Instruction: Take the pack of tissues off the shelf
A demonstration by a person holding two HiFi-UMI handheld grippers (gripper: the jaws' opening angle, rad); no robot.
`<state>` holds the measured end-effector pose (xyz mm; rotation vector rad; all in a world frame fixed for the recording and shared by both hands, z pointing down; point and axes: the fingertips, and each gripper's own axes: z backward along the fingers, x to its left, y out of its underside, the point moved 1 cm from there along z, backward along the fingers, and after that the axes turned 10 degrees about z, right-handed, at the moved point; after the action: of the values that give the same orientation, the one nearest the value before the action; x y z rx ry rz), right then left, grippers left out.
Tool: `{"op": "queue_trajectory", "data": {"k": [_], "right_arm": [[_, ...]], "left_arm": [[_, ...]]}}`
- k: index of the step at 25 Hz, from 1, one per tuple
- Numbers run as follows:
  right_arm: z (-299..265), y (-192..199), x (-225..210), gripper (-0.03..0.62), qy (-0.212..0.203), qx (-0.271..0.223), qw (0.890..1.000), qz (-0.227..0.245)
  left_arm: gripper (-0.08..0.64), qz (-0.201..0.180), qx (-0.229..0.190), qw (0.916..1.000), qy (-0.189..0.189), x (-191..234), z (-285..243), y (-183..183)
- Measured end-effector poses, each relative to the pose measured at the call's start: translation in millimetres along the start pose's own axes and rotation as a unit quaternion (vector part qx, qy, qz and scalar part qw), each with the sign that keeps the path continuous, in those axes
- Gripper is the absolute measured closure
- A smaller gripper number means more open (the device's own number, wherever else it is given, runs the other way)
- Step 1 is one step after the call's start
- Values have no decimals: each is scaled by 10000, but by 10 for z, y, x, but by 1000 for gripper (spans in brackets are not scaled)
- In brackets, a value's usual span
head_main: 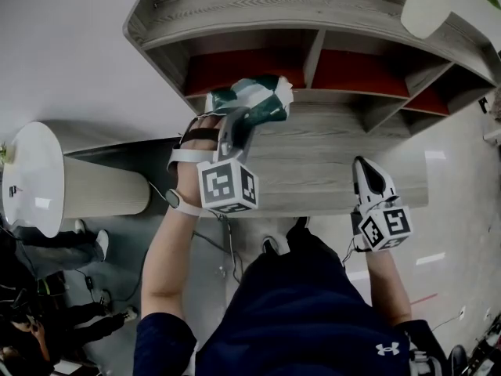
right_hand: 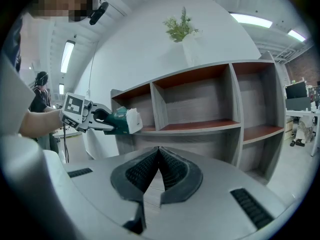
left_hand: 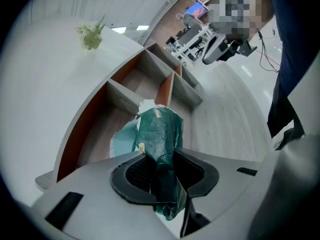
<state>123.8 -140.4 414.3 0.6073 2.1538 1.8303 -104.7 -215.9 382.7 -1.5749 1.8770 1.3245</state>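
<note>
A green and white pack of tissues (head_main: 252, 99) hangs in front of the shelf's left compartment (head_main: 235, 69), pinched in my left gripper (head_main: 239, 120). Seen along the left gripper's jaws, the pack (left_hand: 159, 139) is squeezed between the two black pads and sticks out toward the shelf. From the right gripper view, the same pack (right_hand: 122, 122) is held clear of the shelf's front edge by the left gripper (right_hand: 100, 118). My right gripper (head_main: 369, 180) hovers over the lower shelf board at the right, its jaws closed together with nothing in them (right_hand: 159, 168).
The grey wooden shelf (head_main: 337, 143) has red-backed compartments that look empty (right_hand: 192, 101). A white vase with a green plant (right_hand: 189, 44) stands on top of it. A round white table (head_main: 35, 178) stands at the left, with a person (right_hand: 40, 96) beyond it.
</note>
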Motion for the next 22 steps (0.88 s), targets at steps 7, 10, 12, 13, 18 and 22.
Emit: {"op": "queue_trajectory", "data": {"k": [7, 10, 12, 13, 18, 22], "right_arm": [[84, 26, 112, 589, -12, 22, 10000, 6], [101, 41, 152, 589, -5, 33, 10000, -13], [113, 60, 178, 589, -13, 46, 10000, -21], [119, 71, 191, 589, -23, 56, 10000, -27], [128, 94, 208, 589, -88, 89, 9999, -20], [97, 106, 179, 589, -104, 93, 9999, -21]], "left_arm": [[440, -30, 4, 9999, 101, -326, 138, 87], [440, -4, 36, 9999, 107, -429, 152, 164], [440, 41, 32, 9999, 106, -511, 151, 210], [440, 61, 34, 9999, 103, -555, 149, 228], [442, 96, 88, 9998, 119, -734, 142, 269], [442, 131, 94, 9998, 111, -840, 50, 313]]}}
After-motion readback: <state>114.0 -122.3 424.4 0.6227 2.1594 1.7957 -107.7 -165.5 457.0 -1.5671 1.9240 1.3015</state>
